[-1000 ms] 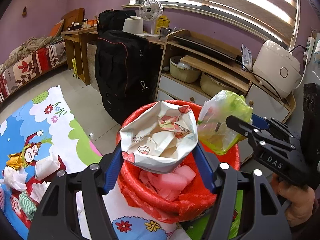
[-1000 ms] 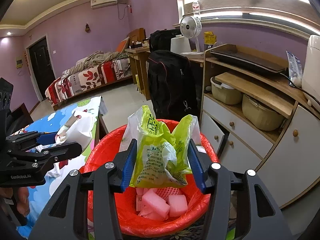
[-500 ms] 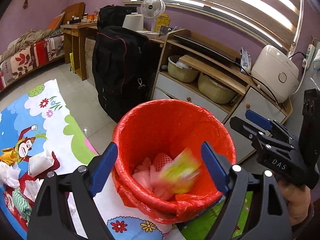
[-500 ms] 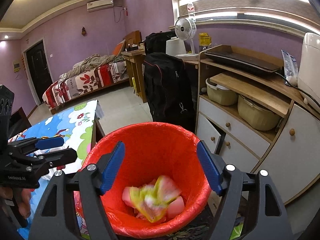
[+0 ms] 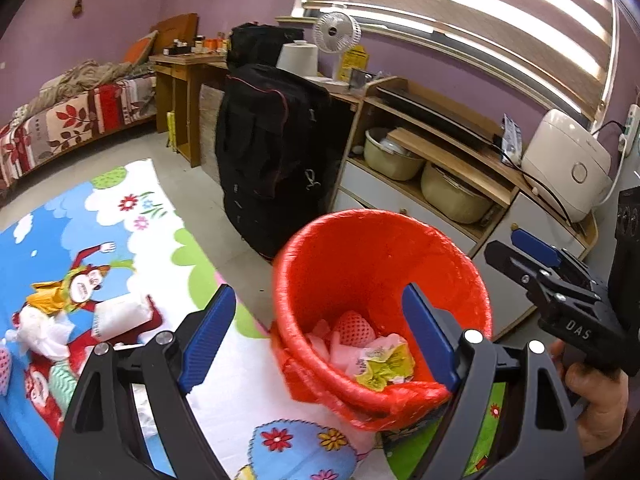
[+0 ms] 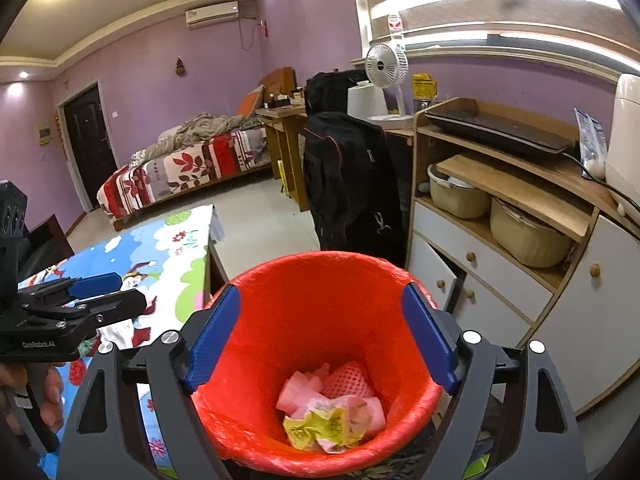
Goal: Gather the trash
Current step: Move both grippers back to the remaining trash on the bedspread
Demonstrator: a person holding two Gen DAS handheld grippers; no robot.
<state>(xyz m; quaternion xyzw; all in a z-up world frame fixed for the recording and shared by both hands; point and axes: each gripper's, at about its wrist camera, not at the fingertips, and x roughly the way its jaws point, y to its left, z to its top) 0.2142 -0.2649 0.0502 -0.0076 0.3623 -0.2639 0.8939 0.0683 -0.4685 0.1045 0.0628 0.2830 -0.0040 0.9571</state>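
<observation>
Jaws on both your left gripper (image 5: 316, 344) and right gripper (image 6: 320, 336) are spread wide, holding nothing — the green bag (image 6: 320, 428) lies inside the red bin (image 6: 320, 272), more tissues (image 5: 116, 314) on the counter (image 5: 256, 400) beside it.

Pretty clearly someone's home, a one-room studio kind of setup. There's a bed (image 6: 188, 176) with a leafy red quilt along the purple wall, a wall AC unit (image 6: 212, 14), and a wooden cabinet (image 6: 520, 240) with pots and a rice cooker (image 5: 566, 166). Small desk fan (image 6: 386, 62) by the window blinds, black luggage bag (image 5: 272, 152) on the tile floor, cartoon cloth on the tabletop (image 5: 120, 240).
</observation>
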